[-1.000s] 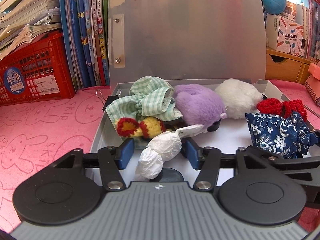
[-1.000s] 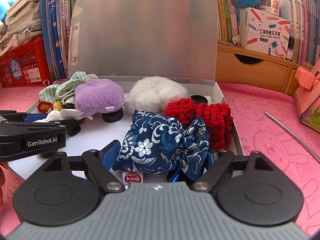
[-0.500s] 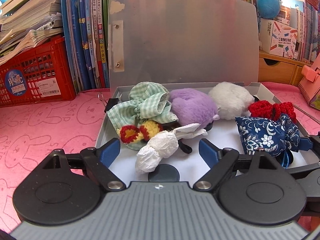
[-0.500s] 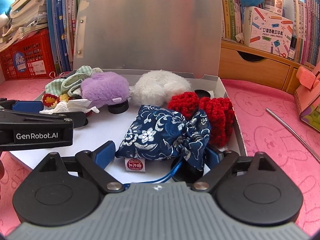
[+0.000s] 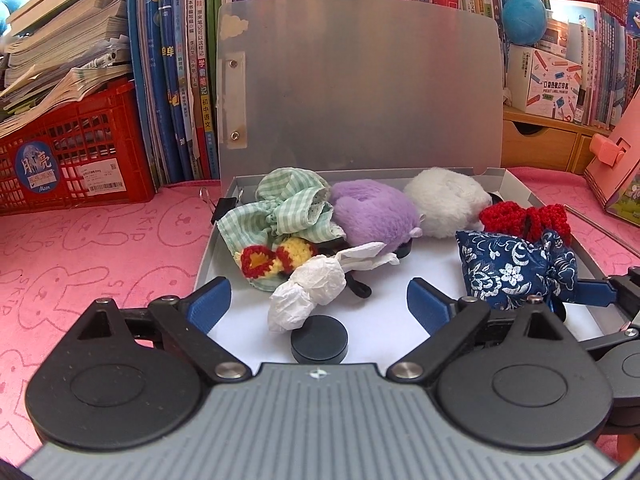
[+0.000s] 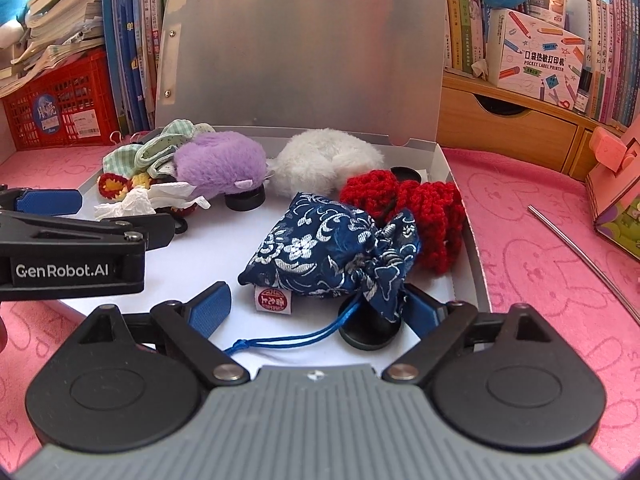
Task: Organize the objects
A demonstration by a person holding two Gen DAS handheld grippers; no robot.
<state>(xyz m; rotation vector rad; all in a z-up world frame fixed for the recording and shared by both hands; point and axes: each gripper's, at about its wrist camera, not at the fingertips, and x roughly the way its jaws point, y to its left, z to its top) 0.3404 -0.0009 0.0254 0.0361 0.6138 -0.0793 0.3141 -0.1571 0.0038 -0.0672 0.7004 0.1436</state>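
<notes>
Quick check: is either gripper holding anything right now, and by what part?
Nothing is held. The left gripper is open, with the white paper bundle lying loose in the box. The right gripper is open around the blue brocade pouch.

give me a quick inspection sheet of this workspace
surface: pink bunny-print mat under an open grey box, lid up.
job's things: white paper wad, blue floral pouch, purple plush, white plush, red crochet piece, checked cloth, all in the box.
clutter: metal rod.
grippers: left hand-held gripper open; right hand-held gripper open.
cables: blue drawstring on the pouch.
surroundings: books, red crate.
</notes>
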